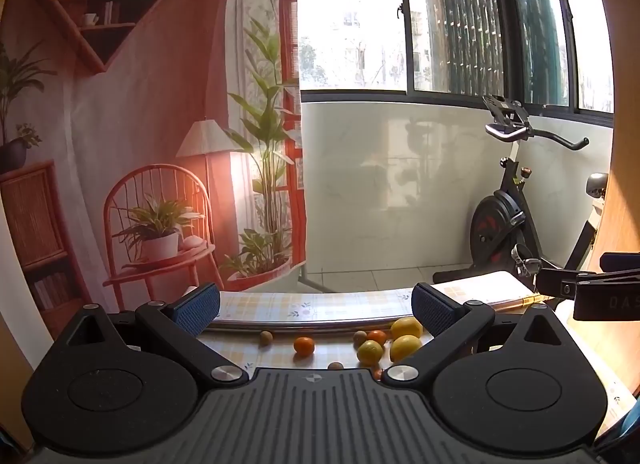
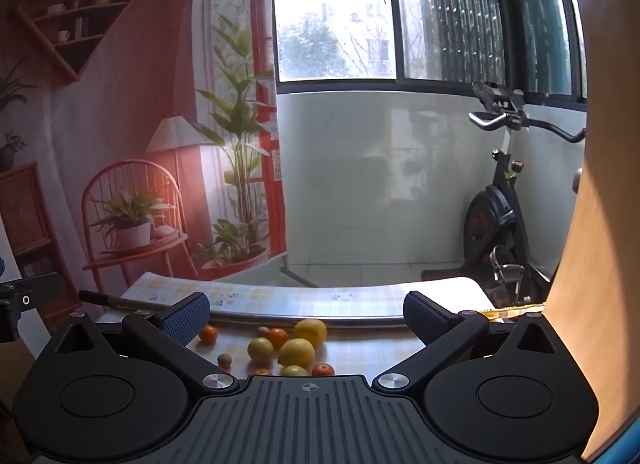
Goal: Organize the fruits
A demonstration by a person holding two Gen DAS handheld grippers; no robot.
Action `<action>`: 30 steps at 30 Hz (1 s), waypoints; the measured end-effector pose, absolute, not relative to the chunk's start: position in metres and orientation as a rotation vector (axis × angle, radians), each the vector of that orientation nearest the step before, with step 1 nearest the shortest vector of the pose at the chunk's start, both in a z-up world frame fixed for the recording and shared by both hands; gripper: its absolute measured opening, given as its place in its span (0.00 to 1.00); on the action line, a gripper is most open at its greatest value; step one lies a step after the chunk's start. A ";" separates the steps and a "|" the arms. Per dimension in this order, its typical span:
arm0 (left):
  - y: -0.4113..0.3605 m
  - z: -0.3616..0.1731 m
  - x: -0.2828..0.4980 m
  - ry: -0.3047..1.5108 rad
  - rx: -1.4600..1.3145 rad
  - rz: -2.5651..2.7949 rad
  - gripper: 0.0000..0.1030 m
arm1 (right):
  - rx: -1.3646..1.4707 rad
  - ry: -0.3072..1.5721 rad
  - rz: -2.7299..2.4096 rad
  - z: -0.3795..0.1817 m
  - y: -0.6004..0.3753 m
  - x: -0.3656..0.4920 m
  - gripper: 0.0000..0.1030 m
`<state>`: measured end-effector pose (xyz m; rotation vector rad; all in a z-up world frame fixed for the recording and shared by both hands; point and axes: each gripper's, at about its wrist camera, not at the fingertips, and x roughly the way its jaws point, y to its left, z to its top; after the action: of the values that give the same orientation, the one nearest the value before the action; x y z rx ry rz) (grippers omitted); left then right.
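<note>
fruits sit loose on a table (image 2: 280, 298) with a checked cloth, near the front, just before a shiny metal rim (image 2: 320, 322). yellow lemons (image 2: 298, 352) bunched close, some touching. small oranges (image 2: 208, 334) here and there, one off alone to the left (image 1: 304, 345). little brown round ones (image 1: 266, 338) scattered between, too small to tell apart. left tongs (image 1: 316, 310) spread wide, gripping nothing, held above the fruit. right tongs (image 2: 306, 314) spread wide too, nothing between the blue pads (image 2: 186, 318). both up in the air, not touching any fruit. printed curtain (image 1: 140, 124) hanging behind the table on the left. exercise bike (image 1: 512, 204) standing by the white wall under the window, well apart from the fruit.
</note>
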<state>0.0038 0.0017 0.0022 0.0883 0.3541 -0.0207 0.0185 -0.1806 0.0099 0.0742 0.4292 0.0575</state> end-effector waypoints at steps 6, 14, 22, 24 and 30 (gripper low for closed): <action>0.001 0.001 0.004 0.357 0.092 -0.025 1.00 | 0.073 0.428 0.057 0.011 -0.181 0.018 1.00; 0.001 0.001 0.004 0.357 0.092 -0.025 1.00 | 0.074 0.425 0.052 0.013 -0.181 0.017 1.00; 0.001 0.001 0.004 0.357 0.091 -0.027 1.00 | 0.071 0.421 0.046 0.015 -0.180 0.015 1.00; 0.001 0.001 0.004 0.356 0.090 -0.028 1.00 | 0.072 0.421 0.046 0.015 -0.180 0.015 1.00; 0.002 0.001 0.004 0.362 0.081 -0.026 1.00 | 0.065 0.413 0.041 0.016 -0.178 0.012 1.00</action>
<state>0.0037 0.0017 0.0012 0.0807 0.3620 -0.0262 0.0123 -0.1779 0.0159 0.0652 0.4126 0.0412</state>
